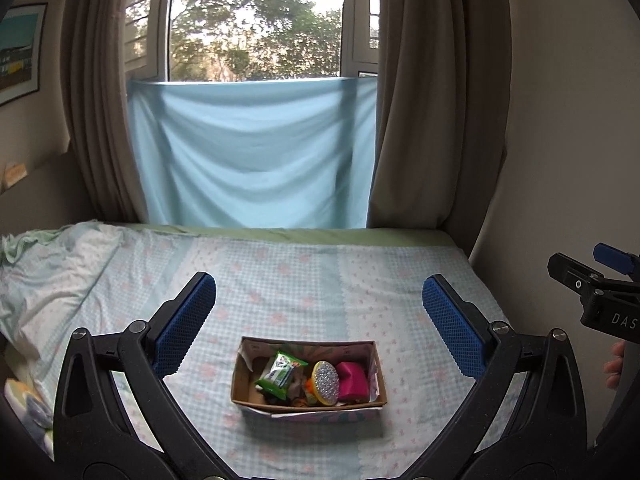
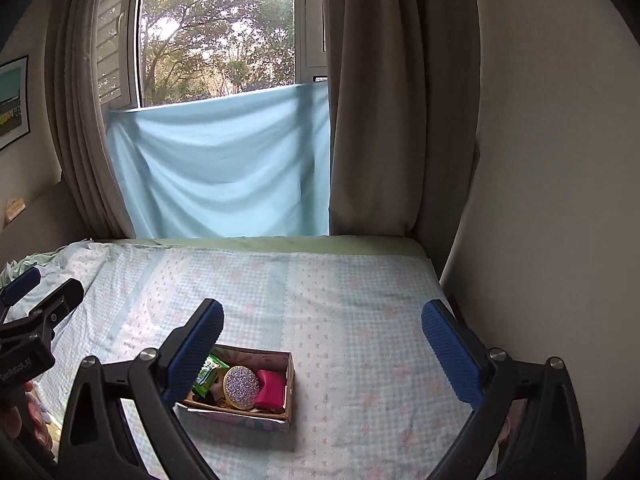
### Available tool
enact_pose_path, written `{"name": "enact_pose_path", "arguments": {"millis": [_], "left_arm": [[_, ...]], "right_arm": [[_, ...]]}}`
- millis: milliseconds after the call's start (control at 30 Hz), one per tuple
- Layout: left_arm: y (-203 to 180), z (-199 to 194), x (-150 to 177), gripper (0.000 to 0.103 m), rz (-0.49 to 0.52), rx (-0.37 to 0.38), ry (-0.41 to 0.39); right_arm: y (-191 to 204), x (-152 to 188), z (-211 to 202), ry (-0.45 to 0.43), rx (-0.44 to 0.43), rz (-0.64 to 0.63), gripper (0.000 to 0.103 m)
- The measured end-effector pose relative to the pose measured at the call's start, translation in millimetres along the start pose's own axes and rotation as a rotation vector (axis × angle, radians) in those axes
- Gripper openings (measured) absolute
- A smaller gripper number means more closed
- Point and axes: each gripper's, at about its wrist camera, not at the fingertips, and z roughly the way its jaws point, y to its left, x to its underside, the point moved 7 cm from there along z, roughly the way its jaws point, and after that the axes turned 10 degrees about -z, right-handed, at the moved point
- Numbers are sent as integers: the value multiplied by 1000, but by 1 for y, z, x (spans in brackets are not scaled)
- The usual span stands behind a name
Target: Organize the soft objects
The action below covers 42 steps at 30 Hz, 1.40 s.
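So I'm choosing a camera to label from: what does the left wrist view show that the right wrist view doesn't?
Only the left wrist view shows the whole cardboard box unblocked and the right gripper at its edge. Only the right wrist view shows the left gripper, and a blue finger pad covering the box's left end. Both show the green packet, glittery disc, pink item and the bed.

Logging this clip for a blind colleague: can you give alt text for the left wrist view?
An open left claw hovers over a small cardboard box on a bed, holding a green packet, a glittery disc and a pink item. Behind, a blue cloth hangs across the window.
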Motion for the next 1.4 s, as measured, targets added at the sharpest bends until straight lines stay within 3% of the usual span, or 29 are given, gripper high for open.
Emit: {"name": "enact_pose_path", "arguments": {"millis": [1400], "left_arm": [[-1,11,-3,103,7,21,-4]], "right_arm": [[1,-4,10,-2,19,10,99]]}}
